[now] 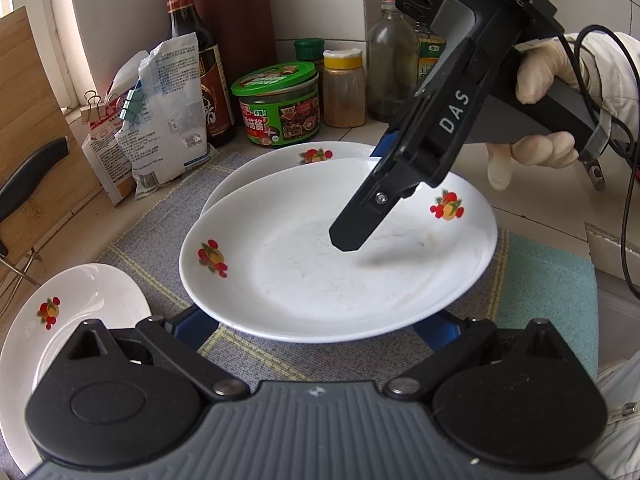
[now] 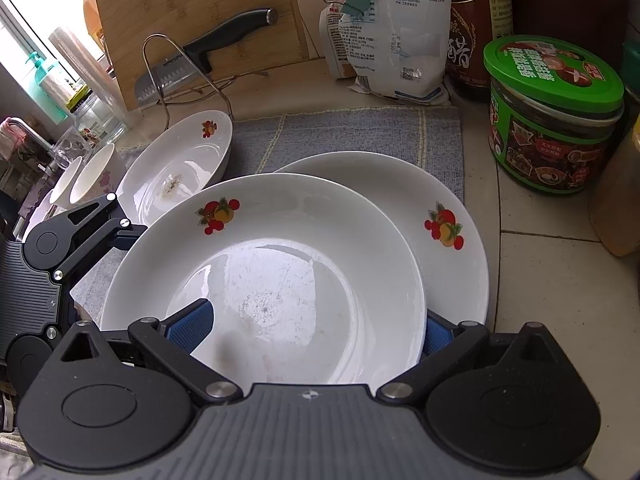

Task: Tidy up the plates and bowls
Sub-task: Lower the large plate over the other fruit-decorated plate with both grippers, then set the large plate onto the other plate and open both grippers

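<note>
A white plate with fruit motifs (image 1: 304,272) (image 2: 260,240) lies tilted on a second matching plate (image 1: 280,156) (image 2: 400,184) on the grey mat. My left gripper (image 1: 316,326) is open wide, and its blue fingertips are hidden under the top plate's near rim. My right gripper (image 1: 366,196) (image 2: 316,324) comes in from the right and is open. One finger hovers over the plate's inside; the other sits behind and below the rim. A third plate (image 1: 88,304) (image 2: 180,160) stands to the left.
Jars and bottles line the back wall, among them a green-lidded jar (image 1: 280,108) (image 2: 556,120) and clipped bags (image 1: 160,112). A knife (image 2: 200,52) rests on a wooden board. White bowls (image 2: 92,176) sit far left. A teal cloth (image 1: 548,292) lies right of the mat.
</note>
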A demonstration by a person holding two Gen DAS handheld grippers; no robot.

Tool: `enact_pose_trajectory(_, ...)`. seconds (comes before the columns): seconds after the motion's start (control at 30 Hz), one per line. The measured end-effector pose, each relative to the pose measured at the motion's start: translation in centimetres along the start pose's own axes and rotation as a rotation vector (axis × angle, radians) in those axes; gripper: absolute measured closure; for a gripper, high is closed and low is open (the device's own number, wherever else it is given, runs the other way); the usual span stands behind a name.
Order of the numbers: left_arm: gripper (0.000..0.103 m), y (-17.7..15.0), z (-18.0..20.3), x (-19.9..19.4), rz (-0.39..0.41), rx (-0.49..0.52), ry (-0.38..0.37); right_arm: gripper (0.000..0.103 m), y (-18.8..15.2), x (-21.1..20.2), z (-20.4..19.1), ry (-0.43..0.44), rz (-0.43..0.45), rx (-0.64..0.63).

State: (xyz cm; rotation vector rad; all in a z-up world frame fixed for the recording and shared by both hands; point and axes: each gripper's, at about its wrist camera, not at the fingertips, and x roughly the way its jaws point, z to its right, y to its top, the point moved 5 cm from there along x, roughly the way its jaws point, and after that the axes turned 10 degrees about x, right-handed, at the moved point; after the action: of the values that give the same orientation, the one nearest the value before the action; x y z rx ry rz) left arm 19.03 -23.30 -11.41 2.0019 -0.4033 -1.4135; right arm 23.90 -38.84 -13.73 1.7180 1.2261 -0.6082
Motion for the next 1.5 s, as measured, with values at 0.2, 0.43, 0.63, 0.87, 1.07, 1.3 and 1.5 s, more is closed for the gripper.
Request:
enact_pose_trajectory(0.2, 0.003, 0.0, -0.3, -0.2, 0.006, -0.004, 0.004, 0.0, 0.0, -0.5, 0.3, -0.017, 0.018, 0.005)
enact_pose_trajectory(0.43, 0.003, 0.1, -0.1, -0.5, 0.017, -0.004, 0.008, 0.0, 0.1, -0.6, 0.3, -0.034, 0.019, 0.008)
enact_pose_trajectory(0.63, 0.003, 0.1, -0.1, -0.5, 0.014, -0.004, 0.005, 0.0, -0.2, -0.9, 0.3, -0.033, 0.022, 0.019)
enact_pose_trajectory(0.87, 0.003, 0.0, -0.1, -0.6, 0.016, -0.004, 0.012, 0.0, -0.4, -1.5, 0.3, -0.04, 0.024, 0.031)
enact_pose_trajectory(1.07, 0.002, 0.3, -0.3, -0.7, 0.024, 0.005, 0.016, 0.0, -0.5, -2.0, 0.3, -0.039, 0.034, 0.038)
enact_pose_trajectory(1.3, 0.002, 0.4, -0.4, -0.6, 0.021, 0.005, 0.018, 0.0, -0.6, -2.5, 0.3, -0.054, 0.048, 0.043)
enact_pose_trajectory(1.5, 0.002, 0.4, -0.4, -0.7, 0.024, 0.003, 0.015, 0.0, -0.7, -2.7, 0.1, -0.087, 0.053, 0.032)
